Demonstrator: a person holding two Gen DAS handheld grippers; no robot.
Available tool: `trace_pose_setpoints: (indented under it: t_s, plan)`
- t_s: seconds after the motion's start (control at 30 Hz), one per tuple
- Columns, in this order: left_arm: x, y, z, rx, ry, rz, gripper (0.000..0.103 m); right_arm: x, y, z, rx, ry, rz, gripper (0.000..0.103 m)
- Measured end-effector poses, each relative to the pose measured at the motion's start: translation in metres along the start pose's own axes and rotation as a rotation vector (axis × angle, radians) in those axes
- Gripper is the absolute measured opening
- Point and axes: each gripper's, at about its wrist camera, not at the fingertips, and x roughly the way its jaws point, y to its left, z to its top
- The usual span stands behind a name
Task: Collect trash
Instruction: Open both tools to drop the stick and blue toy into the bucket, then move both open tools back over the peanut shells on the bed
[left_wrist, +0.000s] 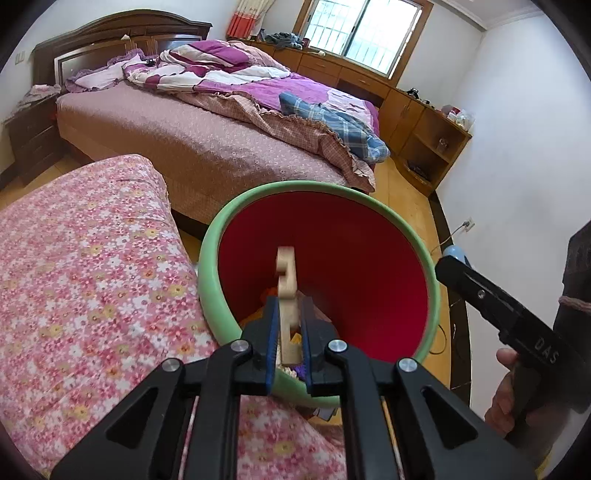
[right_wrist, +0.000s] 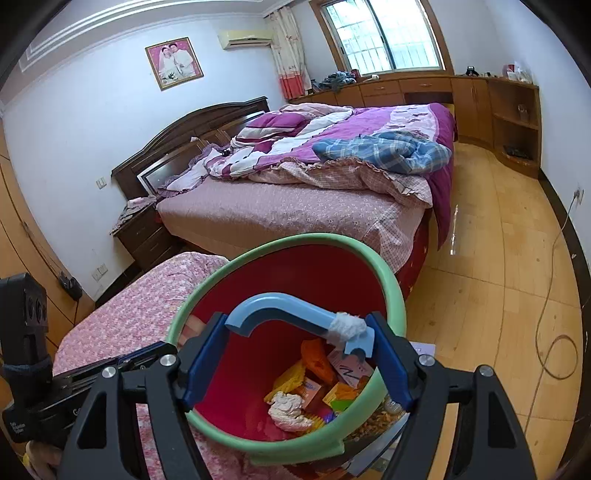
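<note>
A red bin with a green rim (left_wrist: 206, 266) stands below both grippers. My left gripper (left_wrist: 288, 301) is shut on a pale wooden cut-out (left_wrist: 286, 273), which sticks up over the bin's opening. My right gripper (right_wrist: 295, 319) holds a blue hook-shaped piece (right_wrist: 280, 304) with a white wad on it. The piece spans the wide jaws above the bin (right_wrist: 392, 282). Inside the bin lie a crumpled tissue (right_wrist: 288, 406) and orange, yellow and pink scraps. In the left wrist view the right gripper (left_wrist: 445, 264) is at the bin's right side. The left gripper (right_wrist: 162, 349) reaches in from the left.
A pink flowered cover (left_wrist: 85, 266) lies over a low surface against the bin's left. Behind is a large bed (right_wrist: 280, 206) with rumpled quilts. Wooden floor (right_wrist: 491, 258) with a loose cable (right_wrist: 554, 354) lies to the right. Cabinets line the far wall.
</note>
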Motion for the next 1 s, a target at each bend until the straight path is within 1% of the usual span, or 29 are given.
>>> trace_pose_setpoints:
  t_s: [0.07, 0.1, 0.17, 0.2, 0.23, 0.27, 0.37, 0.43, 0.57, 0.7, 0.9, 0.93, 1.0]
  plan:
    - [0.003, 0.002, 0.001, 0.003, 0.0, 0.0, 0.01, 0.005, 0.0, 0.0, -0.005, 0.003, 0.006, 0.077]
    - [0.004, 0.003, 0.001, 0.003, -0.005, 0.004, 0.013, 0.009, 0.0, -0.001, -0.009, 0.008, 0.01, 0.077]
    - [0.005, 0.005, 0.001, -0.001, -0.018, 0.021, 0.021, 0.014, 0.0, -0.001, -0.011, 0.022, 0.012, 0.078]
    - [0.004, 0.007, 0.001, -0.005, -0.024, 0.028, 0.027, 0.018, 0.001, -0.003, -0.011, 0.032, 0.018, 0.078]
    - [0.003, 0.008, 0.001, -0.009, -0.028, 0.035, 0.031, 0.02, 0.001, -0.004, -0.012, 0.038, 0.021, 0.078]
    - [0.002, 0.01, 0.001, -0.014, -0.029, 0.04, 0.031, 0.021, 0.002, -0.005, -0.012, 0.042, 0.021, 0.078]
    - [-0.001, 0.012, 0.001, -0.022, -0.033, 0.052, 0.036, 0.023, 0.004, -0.009, -0.013, 0.038, 0.026, 0.086]
    - [-0.003, 0.011, 0.0, -0.017, -0.034, 0.065, 0.04, 0.022, 0.003, -0.01, 0.0, 0.031, 0.025, 0.087]
    - [-0.008, 0.007, -0.001, 0.004, -0.04, 0.077, 0.041, 0.016, 0.001, -0.011, 0.028, 0.018, 0.037, 0.087]
    - [-0.015, 0.004, -0.006, 0.002, -0.037, 0.078, 0.041, 0.005, 0.005, -0.015, 0.022, 0.013, 0.027, 0.087]
    - [-0.035, 0.007, -0.016, -0.014, -0.04, 0.109, 0.041, -0.016, 0.016, -0.025, 0.021, 0.003, 0.032, 0.088]
    - [-0.039, 0.008, -0.018, -0.016, -0.042, 0.116, 0.041, -0.02, 0.019, -0.027, 0.024, 0.001, 0.034, 0.089]
    - [-0.049, 0.011, -0.021, -0.023, -0.047, 0.123, 0.041, -0.028, 0.026, -0.031, 0.026, -0.003, 0.034, 0.096]
